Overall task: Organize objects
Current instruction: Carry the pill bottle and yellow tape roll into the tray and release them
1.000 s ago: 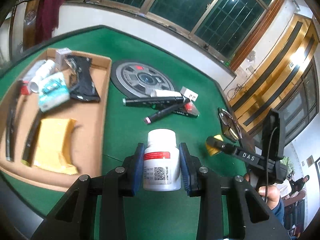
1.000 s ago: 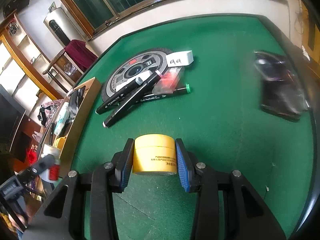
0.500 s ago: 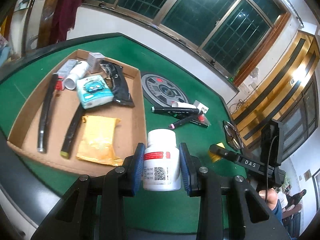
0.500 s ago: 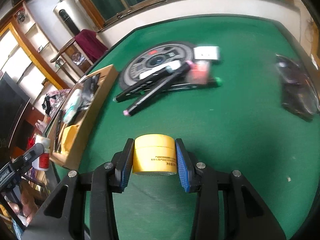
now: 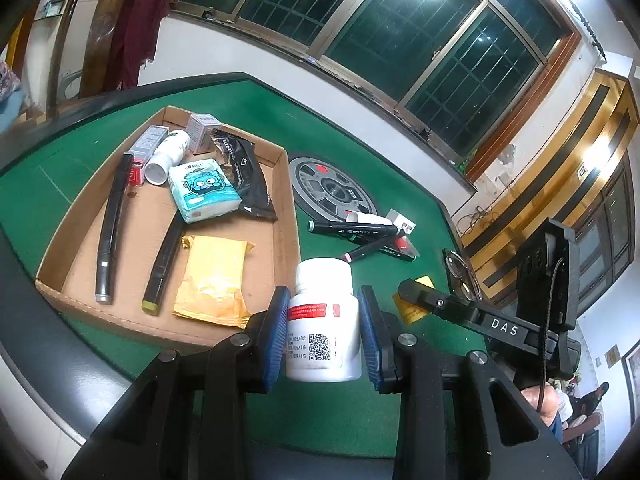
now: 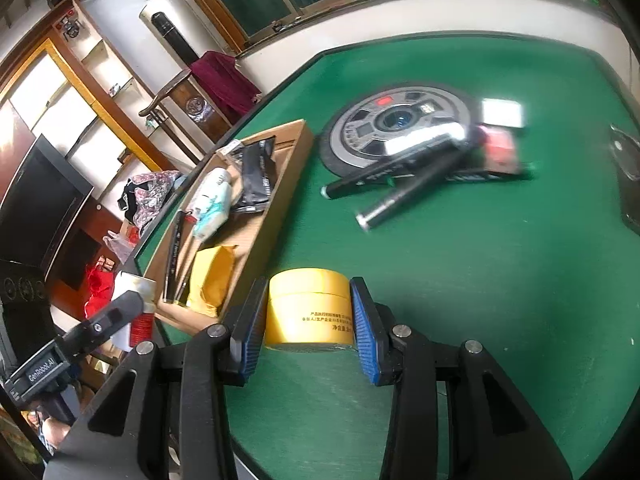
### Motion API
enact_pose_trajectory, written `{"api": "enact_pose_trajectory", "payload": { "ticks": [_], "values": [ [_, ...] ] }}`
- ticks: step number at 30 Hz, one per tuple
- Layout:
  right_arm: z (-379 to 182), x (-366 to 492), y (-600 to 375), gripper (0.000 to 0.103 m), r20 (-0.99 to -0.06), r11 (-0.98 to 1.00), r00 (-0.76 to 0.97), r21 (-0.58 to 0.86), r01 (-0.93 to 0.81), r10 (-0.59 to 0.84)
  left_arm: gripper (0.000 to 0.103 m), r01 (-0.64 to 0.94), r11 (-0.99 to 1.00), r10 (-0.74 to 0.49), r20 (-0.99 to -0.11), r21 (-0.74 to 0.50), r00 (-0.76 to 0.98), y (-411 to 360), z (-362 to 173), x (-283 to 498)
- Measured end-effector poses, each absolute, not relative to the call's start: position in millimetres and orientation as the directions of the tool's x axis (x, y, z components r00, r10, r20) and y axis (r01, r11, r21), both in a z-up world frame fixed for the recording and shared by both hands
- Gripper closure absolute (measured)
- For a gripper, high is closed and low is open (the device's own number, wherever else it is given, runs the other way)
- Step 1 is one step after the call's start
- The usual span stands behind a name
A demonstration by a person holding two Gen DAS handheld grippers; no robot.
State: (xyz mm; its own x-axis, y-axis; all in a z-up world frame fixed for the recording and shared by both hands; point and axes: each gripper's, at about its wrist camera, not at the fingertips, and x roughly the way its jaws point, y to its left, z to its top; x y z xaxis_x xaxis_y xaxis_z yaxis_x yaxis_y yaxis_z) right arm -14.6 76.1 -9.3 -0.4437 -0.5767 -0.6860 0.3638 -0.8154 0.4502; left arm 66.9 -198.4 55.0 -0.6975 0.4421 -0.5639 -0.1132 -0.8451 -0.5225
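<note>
My left gripper (image 5: pixel 323 332) is shut on a white pill bottle (image 5: pixel 323 320) with a red label, held above the green table near the front right corner of the cardboard tray (image 5: pixel 286 184). My right gripper (image 6: pixel 308 320) is shut on a yellow jar (image 6: pixel 307 308), held over the table to the right of the tray (image 6: pixel 276 200). The tray holds several items: a tissue pack (image 5: pixel 202 190), a yellow packet (image 5: pixel 214 280), black markers and a black pouch. Loose markers (image 5: pixel 360 232) lie beside a round grey disc (image 5: pixel 332 192). The right gripper also shows in the left wrist view (image 5: pixel 416 300).
A white box (image 5: pixel 401 222) and a red packet (image 5: pixel 402 245) lie by the markers. Glasses (image 5: pixel 460 276) lie at the table's right edge. A chair with a red cloth (image 5: pixel 136 36) stands beyond the table. The table's front edge is close below both grippers.
Both grippers have drawn back and left with their loads. The tray has come further into both views and the markers now look farther off.
</note>
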Motion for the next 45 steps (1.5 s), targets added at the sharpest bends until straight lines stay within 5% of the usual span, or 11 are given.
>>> {"api": "enact_pose_trajectory", "payload": {
  "ticks": [45],
  "values": [
    [-25,-86,-76,0.065,-0.774,-0.805,-0.325,0.370,0.463,-0.543,0.073,0.077,-0.868,0.316,-0.666,-0.490,-0.676,-296,-1,-14]
  ]
}}
